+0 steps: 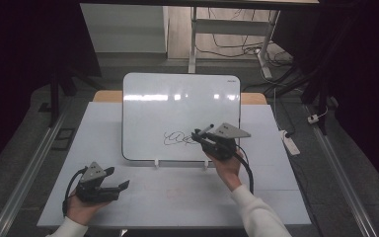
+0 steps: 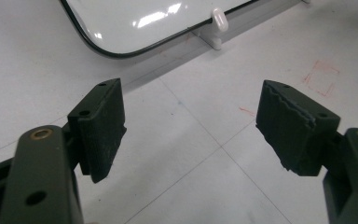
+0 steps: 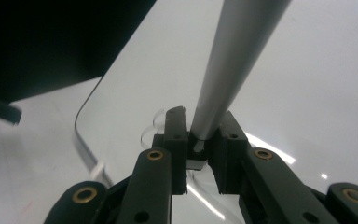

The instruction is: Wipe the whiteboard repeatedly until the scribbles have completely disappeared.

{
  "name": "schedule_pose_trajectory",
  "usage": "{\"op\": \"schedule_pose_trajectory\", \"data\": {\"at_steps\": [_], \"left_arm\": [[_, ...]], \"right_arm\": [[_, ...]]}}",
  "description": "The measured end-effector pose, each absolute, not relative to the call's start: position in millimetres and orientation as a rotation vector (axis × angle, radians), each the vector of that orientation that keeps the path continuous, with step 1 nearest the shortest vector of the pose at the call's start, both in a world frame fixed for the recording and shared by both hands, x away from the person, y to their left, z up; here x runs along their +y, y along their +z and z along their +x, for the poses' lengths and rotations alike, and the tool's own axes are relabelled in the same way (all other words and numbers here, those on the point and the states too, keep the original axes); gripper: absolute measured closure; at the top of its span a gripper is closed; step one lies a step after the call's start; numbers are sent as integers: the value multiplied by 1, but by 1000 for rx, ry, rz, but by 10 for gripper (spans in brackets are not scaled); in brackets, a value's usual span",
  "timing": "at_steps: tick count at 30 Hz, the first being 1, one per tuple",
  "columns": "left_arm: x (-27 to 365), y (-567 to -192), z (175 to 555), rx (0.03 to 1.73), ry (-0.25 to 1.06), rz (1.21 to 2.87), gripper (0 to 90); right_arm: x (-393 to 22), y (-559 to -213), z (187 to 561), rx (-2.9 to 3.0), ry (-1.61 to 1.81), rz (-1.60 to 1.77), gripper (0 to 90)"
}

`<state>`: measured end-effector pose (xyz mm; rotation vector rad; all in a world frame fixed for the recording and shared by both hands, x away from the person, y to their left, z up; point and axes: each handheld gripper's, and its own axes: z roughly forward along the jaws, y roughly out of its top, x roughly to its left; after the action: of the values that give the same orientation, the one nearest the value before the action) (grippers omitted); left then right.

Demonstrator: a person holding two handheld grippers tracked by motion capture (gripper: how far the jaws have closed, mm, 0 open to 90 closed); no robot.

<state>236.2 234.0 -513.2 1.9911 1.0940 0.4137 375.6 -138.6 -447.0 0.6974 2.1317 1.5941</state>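
Now right hand-held gripper (image 1: 203,136) clamped on marker (image 3: 233,60) at whiteboard (image 1: 177,106) scribble (image 1: 177,138); left hand-held gripper (image 1: 118,178) wide open near worktop (image 1: 177,192) front-left corner.

Dim room, dark drapes at nine and three o'clock. Grey carpeted floor (image 1: 24,148) all round the pale white rectangular tabletop (image 1: 103,148), a metal floor rail (image 1: 29,163) along its nine o'clock side. At twelve o'clock a white-legged desk frame (image 1: 227,29) over tangled black cables (image 1: 237,49); at three o'clock a white power strip (image 1: 291,143).
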Motion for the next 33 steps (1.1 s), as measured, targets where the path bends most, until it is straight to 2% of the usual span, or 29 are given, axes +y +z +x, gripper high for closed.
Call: {"op": "schedule_pose_trajectory", "data": {"at_steps": [6, 15, 18, 23, 25, 30, 33], "left_arm": [[233, -517, 237, 1083, 412, 2012, 243], [235, -518, 237, 1077, 415, 2016, 243], [235, -517, 236, 1074, 420, 2012, 243], [235, -517, 237, 1074, 423, 2010, 243], [235, -517, 236, 1076, 424, 2005, 243], [235, -517, 236, 1077, 424, 2006, 242], [235, -517, 237, 1080, 421, 2000, 242]], "right_arm": [[-91, -446, 412, 2165, 1535, 692, 776], [-44, -473, 410, 2318, 1476, 545, 776], [-43, -470, 410, 2308, 1436, 494, 776], [-50, -470, 412, 2262, 1500, 605, 777], [-42, -478, 403, 2335, 1432, 458, 777], [-58, -471, 415, 2228, 1533, 624, 778], [-47, -479, 404, 2309, 1483, 520, 778]]}}
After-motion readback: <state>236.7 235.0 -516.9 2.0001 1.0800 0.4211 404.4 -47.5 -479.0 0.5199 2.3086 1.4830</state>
